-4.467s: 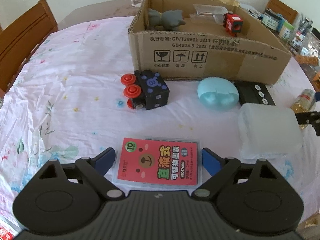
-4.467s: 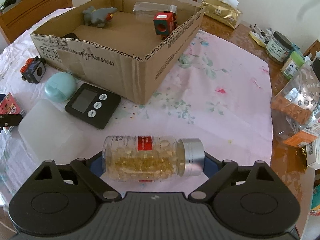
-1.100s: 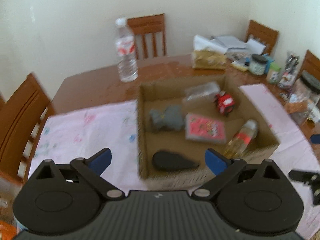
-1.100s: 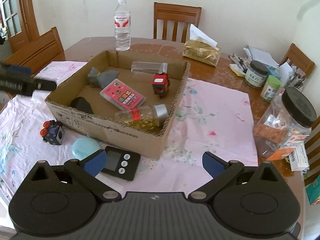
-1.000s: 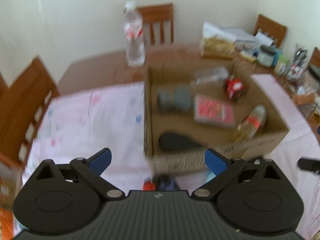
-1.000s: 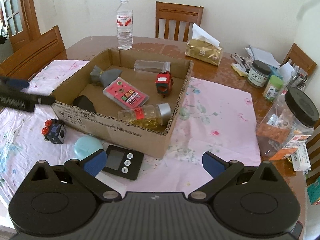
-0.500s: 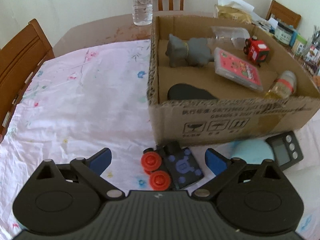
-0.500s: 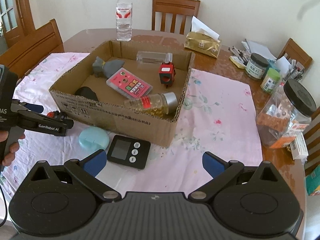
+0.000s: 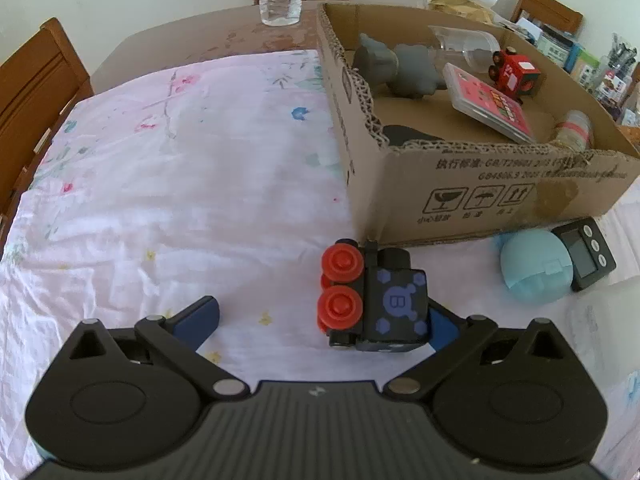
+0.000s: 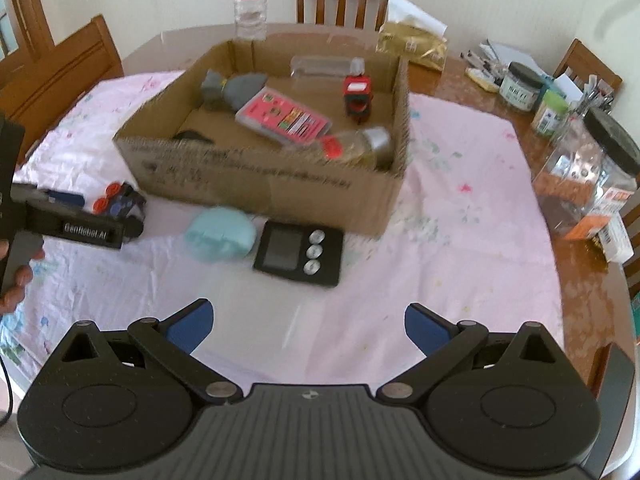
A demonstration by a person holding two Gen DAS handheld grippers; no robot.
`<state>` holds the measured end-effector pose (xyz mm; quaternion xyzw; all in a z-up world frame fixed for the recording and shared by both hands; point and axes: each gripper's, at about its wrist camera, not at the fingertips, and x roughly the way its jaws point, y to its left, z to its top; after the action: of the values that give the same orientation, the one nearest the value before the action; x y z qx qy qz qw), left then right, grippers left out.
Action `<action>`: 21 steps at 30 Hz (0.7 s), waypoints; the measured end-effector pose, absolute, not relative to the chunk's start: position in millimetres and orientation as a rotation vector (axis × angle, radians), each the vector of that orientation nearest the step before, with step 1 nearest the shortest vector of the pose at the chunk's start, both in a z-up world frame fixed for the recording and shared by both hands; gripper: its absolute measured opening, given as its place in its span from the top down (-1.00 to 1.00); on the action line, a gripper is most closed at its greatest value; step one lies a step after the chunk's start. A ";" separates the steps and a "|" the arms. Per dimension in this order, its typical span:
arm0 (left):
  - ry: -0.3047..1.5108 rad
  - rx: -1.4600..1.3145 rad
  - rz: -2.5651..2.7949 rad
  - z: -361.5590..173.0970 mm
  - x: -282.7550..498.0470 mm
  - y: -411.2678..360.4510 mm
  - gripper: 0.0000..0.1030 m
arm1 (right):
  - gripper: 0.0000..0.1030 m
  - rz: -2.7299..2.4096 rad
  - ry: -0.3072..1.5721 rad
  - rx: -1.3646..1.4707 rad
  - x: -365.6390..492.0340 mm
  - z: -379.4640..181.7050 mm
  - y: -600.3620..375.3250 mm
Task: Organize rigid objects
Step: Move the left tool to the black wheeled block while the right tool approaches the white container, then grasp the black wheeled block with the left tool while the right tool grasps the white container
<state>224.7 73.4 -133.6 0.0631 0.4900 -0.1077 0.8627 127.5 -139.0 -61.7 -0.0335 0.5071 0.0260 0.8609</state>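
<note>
A black toy train with red wheels [image 9: 372, 296] lies on the pink cloth in front of the cardboard box [image 9: 500, 196]. My left gripper [image 9: 320, 316] is open around it; the toy rests against the right finger, with a wide gap to the left finger. It also shows in the right wrist view [image 10: 118, 200]. The box holds a grey toy [image 9: 396, 66], a pink card pack [image 9: 490, 102], a red toy train [image 9: 516, 74], a pill bottle [image 10: 356, 146] and a clear case [image 10: 324, 66]. My right gripper [image 10: 306, 326] is open and empty above the cloth.
A light-blue case [image 10: 220, 234] and a black timer [image 10: 300, 254] lie in front of the box. A water bottle [image 10: 250, 0] stands behind it. Jars [image 10: 592, 168] and clutter sit at the table's right edge. Wooden chairs [image 9: 36, 88] surround the table.
My left gripper has come down from above the box and closed in on the black toy train. My right gripper has lowered toward the cloth. The pink pack and pill bottle now lie in the box.
</note>
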 end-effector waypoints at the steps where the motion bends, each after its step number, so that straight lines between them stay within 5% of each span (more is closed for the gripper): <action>1: 1.024 0.134 -0.230 -133.4 224.6 73.8 -1.00 | -1.00 0.051 1.067 -0.071 125.6 -63.5 -134.5; 21: 1.022 0.162 -0.285 -132.3 230.3 78.1 -1.00 | -1.00 -0.126 1.142 0.009 124.3 -122.0 -122.7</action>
<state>230.3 78.1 -132.3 0.0770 0.4866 -0.1358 0.8596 124.3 -122.7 -122.0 0.0045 0.5401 -0.0597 0.8394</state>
